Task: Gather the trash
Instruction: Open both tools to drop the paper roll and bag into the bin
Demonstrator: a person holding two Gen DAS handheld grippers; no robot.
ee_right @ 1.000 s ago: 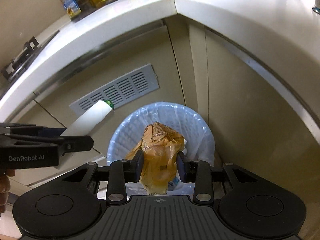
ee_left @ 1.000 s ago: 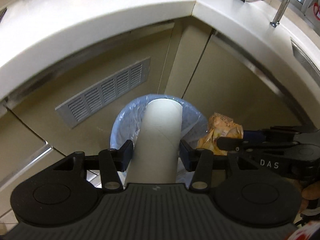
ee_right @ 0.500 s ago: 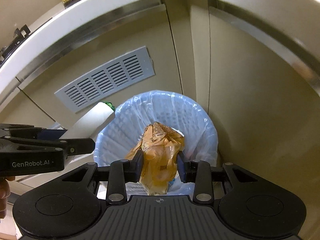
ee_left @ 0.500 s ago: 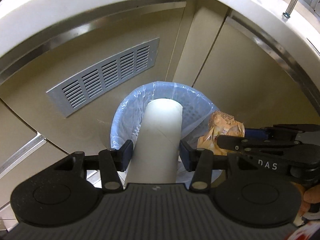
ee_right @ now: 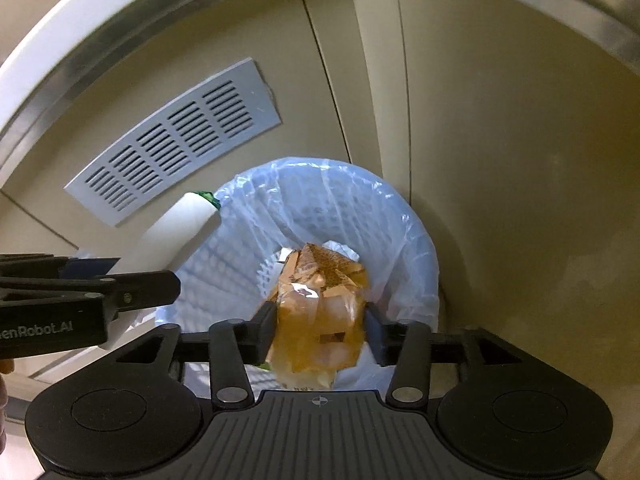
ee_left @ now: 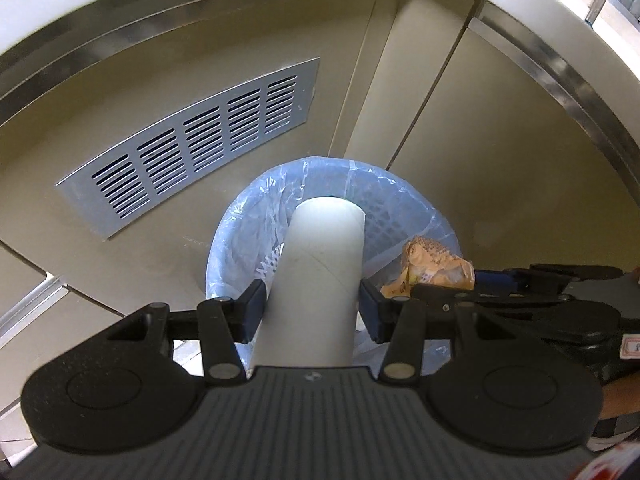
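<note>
A white tube (ee_left: 320, 264) with a green end (ee_right: 206, 196) is clamped in my left gripper (ee_left: 316, 312), tilted down over the rim of a waste bin lined with a pale blue bag (ee_left: 248, 216). My right gripper (ee_right: 321, 328) hangs over the bin's mouth (ee_right: 420, 248). Its jaws are opening, and a crumpled orange wrapper (ee_right: 320, 304) still fills the gap, touching both pads. From the right wrist view my left gripper (ee_right: 144, 276) comes in from the left. Seen from the left wrist view, my right gripper (ee_left: 448, 284) reaches in from the right with the wrapper (ee_left: 432, 264).
The bin stands on the floor in a corner of beige cabinet fronts. A grey vent grille (ee_left: 192, 148) is set in the left panel. A white counter edge (ee_left: 540, 12) overhangs above. A bit of a hand (ee_right: 3, 384) shows at the left edge.
Both grippers have sunk toward the bin, and the counter has slid out of view. The right jaws have spread and the wrapper has puffed out between them. The left grip is unchanged.
</note>
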